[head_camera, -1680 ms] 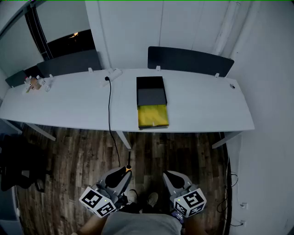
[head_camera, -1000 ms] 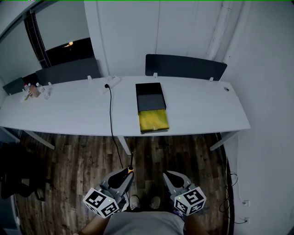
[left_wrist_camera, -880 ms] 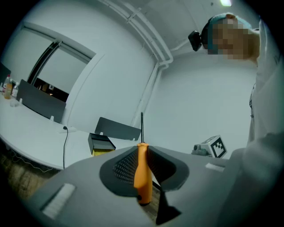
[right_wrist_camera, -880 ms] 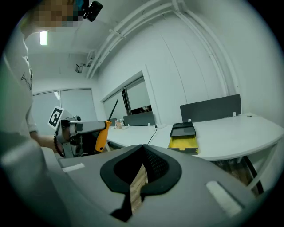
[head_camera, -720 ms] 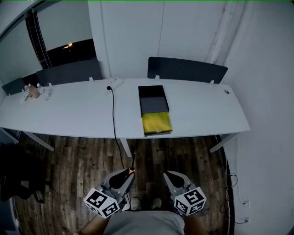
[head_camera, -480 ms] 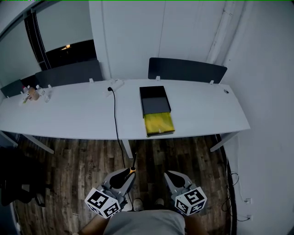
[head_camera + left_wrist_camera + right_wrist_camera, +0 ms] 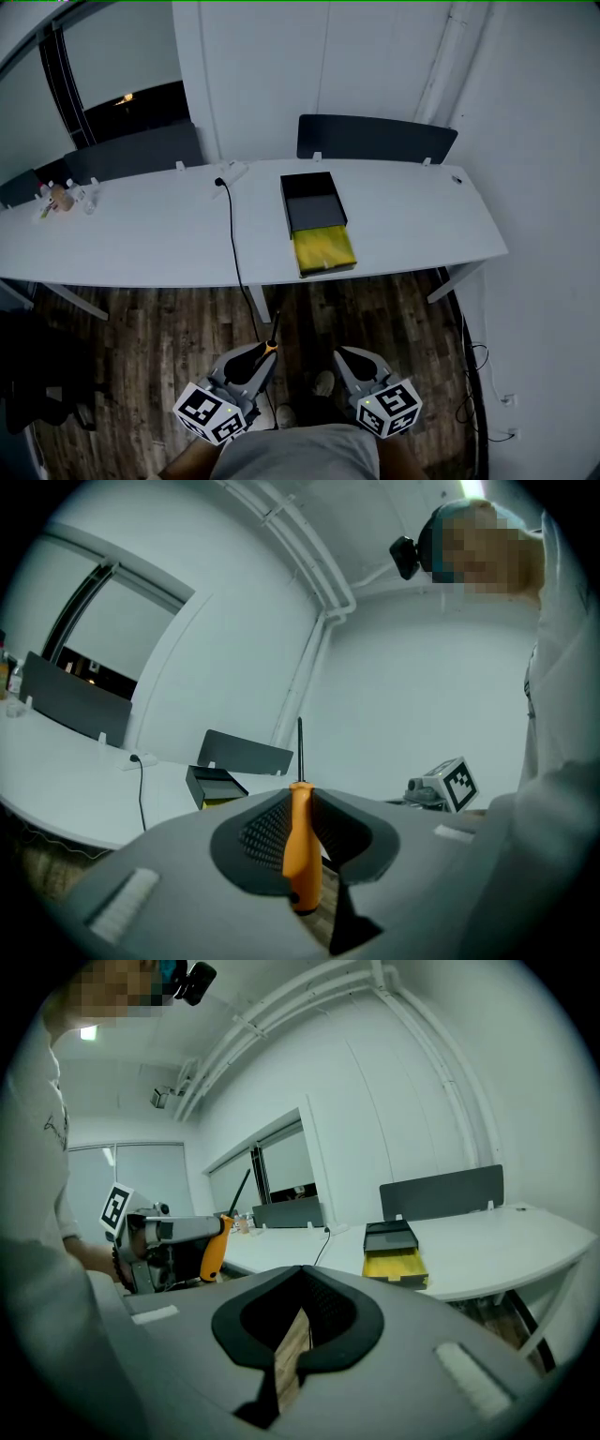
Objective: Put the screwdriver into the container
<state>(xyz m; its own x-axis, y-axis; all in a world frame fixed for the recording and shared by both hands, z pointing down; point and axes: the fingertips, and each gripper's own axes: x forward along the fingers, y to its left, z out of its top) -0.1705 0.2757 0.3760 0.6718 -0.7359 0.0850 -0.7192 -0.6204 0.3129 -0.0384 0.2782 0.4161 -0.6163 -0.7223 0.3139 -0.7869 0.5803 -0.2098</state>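
Observation:
An orange-handled screwdriver (image 7: 270, 346) stands gripped in my left gripper (image 7: 263, 352), its dark shaft pointing up and forward. In the left gripper view the handle (image 7: 302, 841) sits squeezed between the two pads. My right gripper (image 7: 339, 357) hangs beside it, shut with nothing in it. Both are held low over the wooden floor, well short of the table. The container (image 7: 317, 223) is a black box with a yellow tray pulled out at the front, resting at the middle of the white table (image 7: 141, 234). The same container (image 7: 395, 1252) also shows in the right gripper view.
A black cable (image 7: 234, 248) runs from a plug on the table down over its front edge to the floor. Small bottles (image 7: 58, 197) stand at the table's far left. Dark divider panels (image 7: 375, 139) line the back edge. A dark chair (image 7: 37, 375) sits at left.
The head view has drifted slightly and a foot has shifted below. Both grippers stay where they were, the left still holding the screwdriver.

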